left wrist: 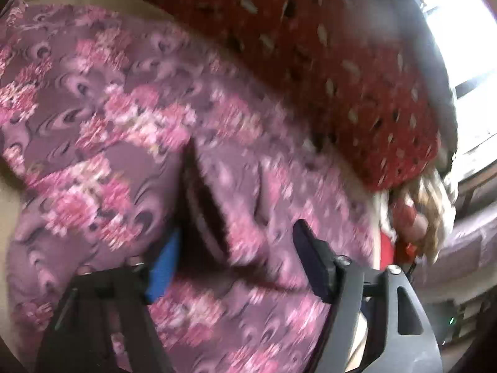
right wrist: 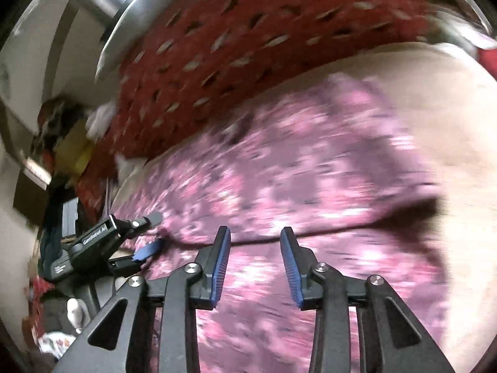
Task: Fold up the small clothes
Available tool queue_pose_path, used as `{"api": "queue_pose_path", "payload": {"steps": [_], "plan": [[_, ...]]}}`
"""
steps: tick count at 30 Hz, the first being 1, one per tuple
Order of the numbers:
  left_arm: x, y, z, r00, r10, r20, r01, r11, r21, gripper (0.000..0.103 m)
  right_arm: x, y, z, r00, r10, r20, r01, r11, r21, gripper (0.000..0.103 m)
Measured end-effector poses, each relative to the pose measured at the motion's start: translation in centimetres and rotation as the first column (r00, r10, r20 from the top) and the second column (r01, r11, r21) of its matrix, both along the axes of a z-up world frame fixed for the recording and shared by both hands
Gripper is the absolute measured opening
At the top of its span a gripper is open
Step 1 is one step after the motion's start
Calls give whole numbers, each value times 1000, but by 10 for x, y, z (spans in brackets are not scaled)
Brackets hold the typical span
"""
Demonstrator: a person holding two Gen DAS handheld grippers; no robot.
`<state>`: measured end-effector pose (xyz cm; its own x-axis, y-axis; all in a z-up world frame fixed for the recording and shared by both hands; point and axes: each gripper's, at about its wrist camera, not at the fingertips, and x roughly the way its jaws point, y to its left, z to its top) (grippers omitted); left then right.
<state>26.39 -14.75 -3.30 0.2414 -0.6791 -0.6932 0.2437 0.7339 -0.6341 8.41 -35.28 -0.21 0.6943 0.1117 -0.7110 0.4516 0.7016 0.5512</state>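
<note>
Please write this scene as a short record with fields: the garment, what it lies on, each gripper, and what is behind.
garment: purple-pink floral fabric garment, spread out, one fold edge visible
surface: beige cloth-covered surface
left gripper: jaws apart, a raised fold of the garment between them; grip unclear
right gripper: open over the garment, nothing between the pads
behind: red patterned cloth with pale and dark flecks
image quality: motion blur
</note>
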Motion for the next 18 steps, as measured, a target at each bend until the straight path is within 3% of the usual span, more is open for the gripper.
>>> {"api": "queue_pose_path", "payload": {"steps": [1,2,5,8,13,14,15,16,18], "plan": [[2,-3,0,1000,-10,2,10,1000,-14,10,-9,-10,3,999,-34,1,34,999,-4,37],[3,-5,0,1000,-21,1,21,1000,-22,5,-17,-20,5,998,-62,3,62,998,-8,37],[1,9,18,993,62,99,-59,997,-40,5,-36,-47,11,988,-153,16,154,988,-24,39],[5,26,33,973,132,187,-137,990,16,5,-49,-80,9,964,-261,47,261,965,0,46],[20,35,12,986,137,95,-140,990,28,5,-27,-105,-29,954,-299,-25,300,951,79,48],[21,32,10,987,128,93,-133,990,46,5,-18,-105,-38,959,-278,-49,281,955,96,42],[21,29,8,988,119,94,-126,990,64,5,-9,-104,-46,968,-241,-70,248,961,120,13],[21,27,7,989,115,92,-122,990,74,5,1,-99,-48,978,-201,-61,207,970,128,8],[25,29,6,990,119,74,-126,988,91,5,2,-91,-32,975,-221,4,220,975,30,8]]}}
